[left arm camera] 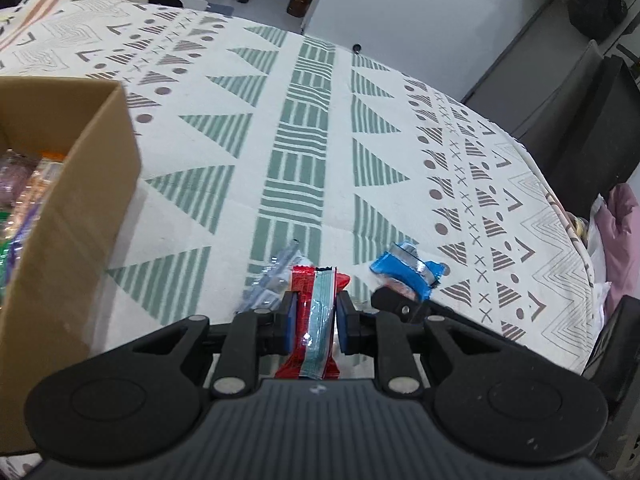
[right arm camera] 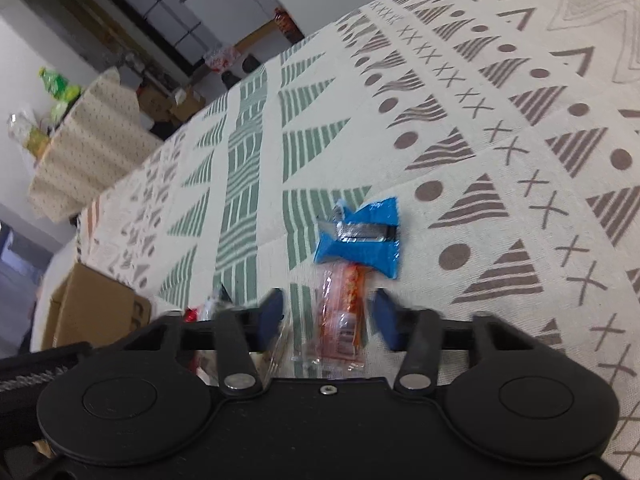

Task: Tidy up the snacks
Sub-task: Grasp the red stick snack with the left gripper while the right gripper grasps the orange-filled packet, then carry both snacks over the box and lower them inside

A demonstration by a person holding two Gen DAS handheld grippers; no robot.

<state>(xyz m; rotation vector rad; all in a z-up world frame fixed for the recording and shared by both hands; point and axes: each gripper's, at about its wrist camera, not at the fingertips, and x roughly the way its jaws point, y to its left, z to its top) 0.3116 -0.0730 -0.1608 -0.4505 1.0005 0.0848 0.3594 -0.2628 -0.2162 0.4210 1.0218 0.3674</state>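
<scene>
Clamping red snack packet (left arm camera: 314, 312), left claw (left arm camera: 316, 316), right claw (right arm camera: 326, 316) spread wide around orange snack packet (right arm camera: 344, 312)

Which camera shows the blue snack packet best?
The right wrist view shows it best: the blue packet lies whole on the cloth, just past the open right gripper. In the left wrist view the packet sits low and to the right, partly hidden behind a black part of the other gripper.

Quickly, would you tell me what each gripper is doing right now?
Left gripper: shut on the red snack packet.
Right gripper: open, jaws on either side of the orange snack packet, not gripping it.
</scene>
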